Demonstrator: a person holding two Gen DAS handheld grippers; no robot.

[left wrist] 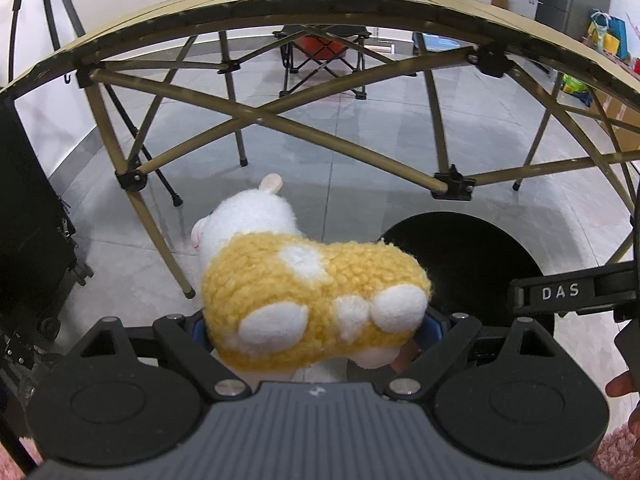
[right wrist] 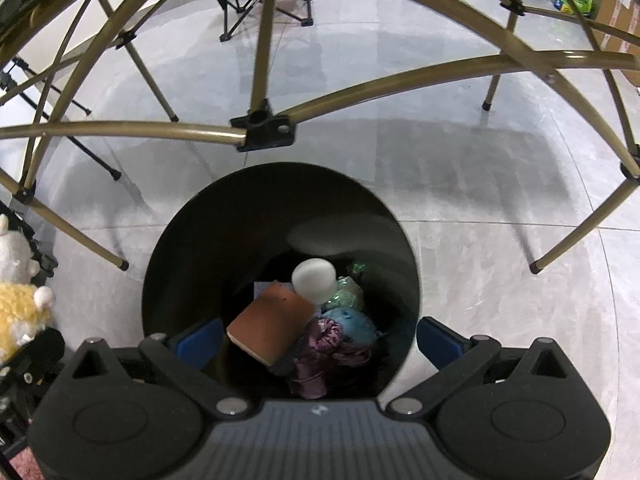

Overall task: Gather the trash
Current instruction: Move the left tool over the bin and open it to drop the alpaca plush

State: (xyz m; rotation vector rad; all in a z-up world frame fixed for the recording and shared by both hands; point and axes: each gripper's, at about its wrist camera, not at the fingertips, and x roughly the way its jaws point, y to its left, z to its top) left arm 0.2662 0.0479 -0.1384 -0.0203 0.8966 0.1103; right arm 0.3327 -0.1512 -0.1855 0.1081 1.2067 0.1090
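Note:
A yellow and white plush toy sits between the blue pads of my left gripper, which is shut on its sides and holds it above the floor. The same plush toy shows at the left edge of the right wrist view. My right gripper hangs open over the black round bin, with nothing between its fingers. Inside the bin lie a brown notebook, purple crumpled cloth, a blue item, a green wrapper and a blurred white ball.
A folding table's tan frame stands right behind the bin, with its leg close to the rim. A folding chair stands beyond. Dark gear is at the left. A hand and part of the right gripper show at the right.

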